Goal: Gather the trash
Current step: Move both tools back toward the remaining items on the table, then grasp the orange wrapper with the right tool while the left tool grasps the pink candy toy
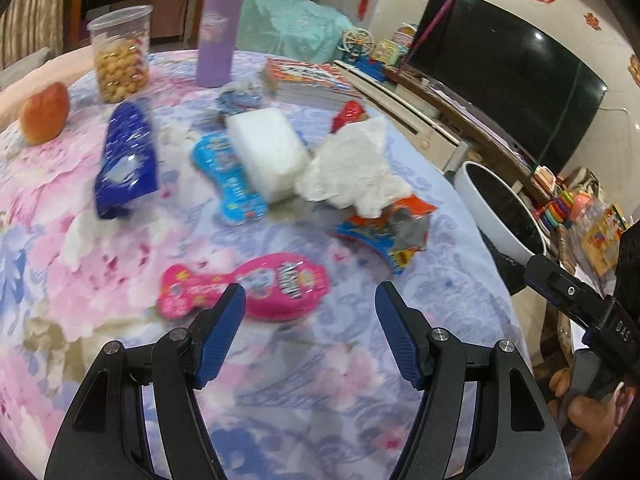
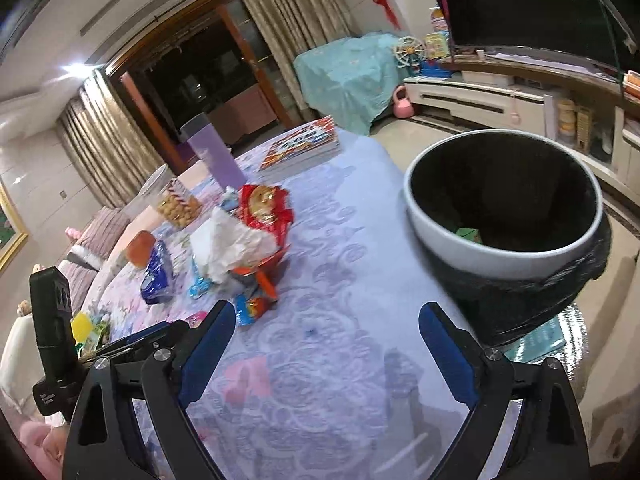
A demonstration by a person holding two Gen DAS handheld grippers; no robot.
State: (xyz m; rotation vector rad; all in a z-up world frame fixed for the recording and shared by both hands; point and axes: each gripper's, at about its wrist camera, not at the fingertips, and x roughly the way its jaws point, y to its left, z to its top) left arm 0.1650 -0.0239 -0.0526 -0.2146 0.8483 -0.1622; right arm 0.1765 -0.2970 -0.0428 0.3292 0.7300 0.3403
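While wrappers, among them a pink wrapper [image 1: 244,288], and a crumpled tissue [image 1: 352,168] lie scattered on the floral desk [image 1: 80,240], only something green shows inside the lined bin [image 2: 504,208] beside it, so most collecting remains. Left hand-held gripper [image 1: 311,300] and right hand-held gripper [image 2: 326,320] both gape empty. Curtains and a television fill the living room.
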